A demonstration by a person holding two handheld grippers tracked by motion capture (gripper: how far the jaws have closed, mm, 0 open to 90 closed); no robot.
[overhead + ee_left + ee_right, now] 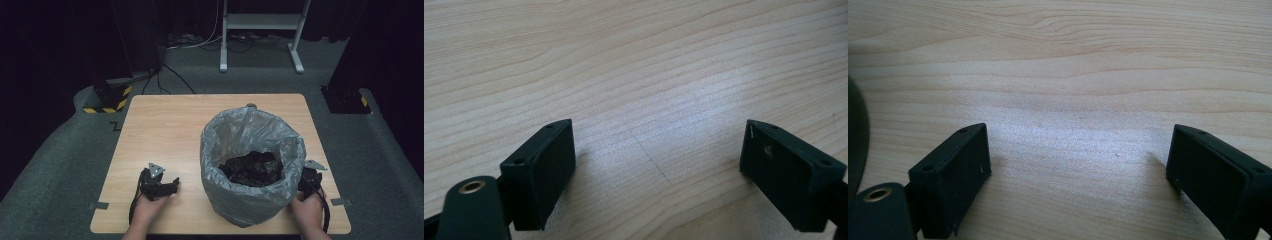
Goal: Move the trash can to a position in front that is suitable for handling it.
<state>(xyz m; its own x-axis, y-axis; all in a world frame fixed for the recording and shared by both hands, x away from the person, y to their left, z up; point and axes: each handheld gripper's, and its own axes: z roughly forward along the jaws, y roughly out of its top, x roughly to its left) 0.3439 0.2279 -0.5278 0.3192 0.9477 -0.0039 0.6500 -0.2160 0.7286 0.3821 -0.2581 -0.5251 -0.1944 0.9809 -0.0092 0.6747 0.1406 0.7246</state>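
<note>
I see no brand, label or readable writing on anything here; the bin liner and the grippers carry no text that I can make out.

On the wooden table stands a round bin lined with a grey plastic bag, toward the near right part of the top. Inside it I see crumpled black material, maybe another bag, but I cannot tell exactly. A small brownish object sits just behind the bin near the far edge; it is too small to identify.

My left gripper rests on the table to the left of the bin, apart from it, held by the left hand. In the left gripper view its jaws stand wide, with only bare wood grain between them. My right gripper is just beside the right side of the bin, partly hidden by the bag, with the right hand behind it. In the right gripper view the jaws also stand wide over bare wood, and a dark curved edge shows at the left.

Small grey tape pieces mark the near corners. Beyond the table, on the grey carpet, are a white metal stand, some cables and a black base with yellow-black stripes.
</note>
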